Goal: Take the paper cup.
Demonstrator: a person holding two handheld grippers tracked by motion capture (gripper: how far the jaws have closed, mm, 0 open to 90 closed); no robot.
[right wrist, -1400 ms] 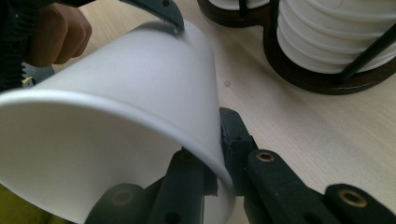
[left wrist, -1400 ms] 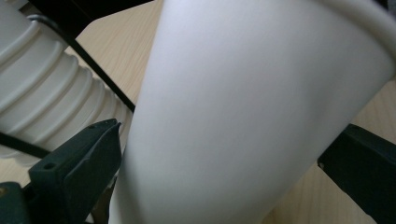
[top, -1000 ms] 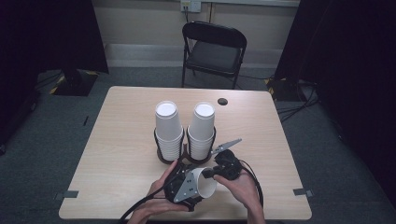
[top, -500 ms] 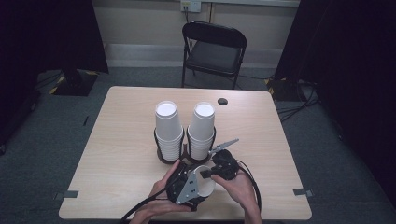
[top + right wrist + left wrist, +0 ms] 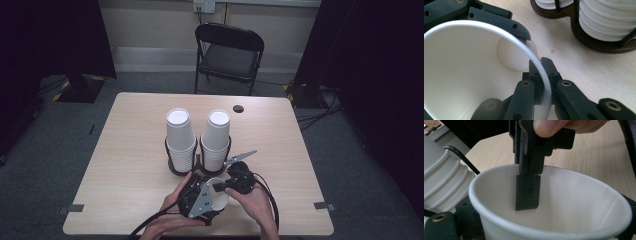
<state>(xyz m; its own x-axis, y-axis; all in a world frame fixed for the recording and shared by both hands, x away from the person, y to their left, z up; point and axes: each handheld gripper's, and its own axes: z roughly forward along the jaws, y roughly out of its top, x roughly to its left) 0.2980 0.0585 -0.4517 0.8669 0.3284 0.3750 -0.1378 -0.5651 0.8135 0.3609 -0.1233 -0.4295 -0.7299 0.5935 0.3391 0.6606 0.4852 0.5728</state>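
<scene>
Near the front edge of the counter (image 5: 130, 150) the person had a single white paper cup (image 5: 217, 197) lying on its side between both hands, mouth turned toward the right claw (image 5: 223, 188). The left claw (image 5: 207, 197) cradled the cup's body, its black jaws spread around the outside wall, one of them curving over the rim in the right gripper view; it seemed closed only as far as the cup allowed. The right claw was pinched nearly tight on the cup's rim, one jaw inside and one outside, as its own view showed plainly (image 5: 541, 85). Just behind the hands stood a dark holder (image 5: 197, 165) with two tall stacks of cups (image 5: 180, 137), both upright and seated in their rings. To my eye one cup had already been freed from a stack and was mid-handover or being gripped by both tools at once; it had not been set down upright anywhere, and where it was meant to go remained unclear
</scene>
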